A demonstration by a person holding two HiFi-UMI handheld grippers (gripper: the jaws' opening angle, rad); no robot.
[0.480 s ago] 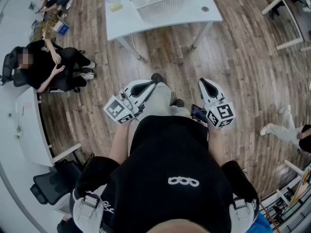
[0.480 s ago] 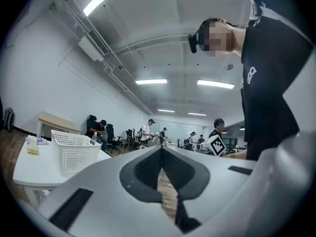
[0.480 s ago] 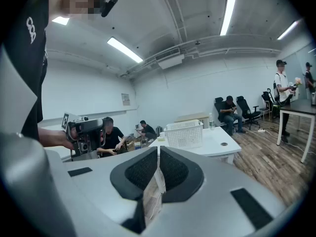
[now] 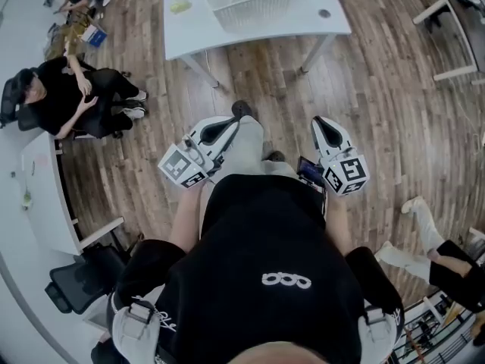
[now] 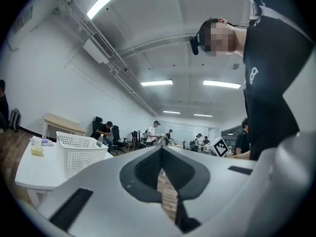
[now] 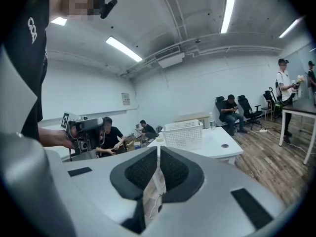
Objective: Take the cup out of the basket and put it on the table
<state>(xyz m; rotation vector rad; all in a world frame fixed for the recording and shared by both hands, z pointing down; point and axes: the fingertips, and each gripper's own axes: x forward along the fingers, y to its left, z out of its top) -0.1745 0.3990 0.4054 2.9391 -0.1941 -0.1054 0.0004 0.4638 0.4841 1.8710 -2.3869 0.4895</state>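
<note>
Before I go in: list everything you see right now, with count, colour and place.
table: one, white, far ahead at the top of the head view
basket: one, white mesh, on that table; contents too small to tell
small items: about two, yellow and purplish, on the table left of the basket
people: two, black clothes, along the left edge
desk: one, white, left edge
office chair: one, black, lower left
another person: one, light trousers, lower right
floor: brown wood planks
left gripper: white, marker cube, shut, empty, at waist height
right gripper: white, marker cube, shut, empty, beside it
</note>
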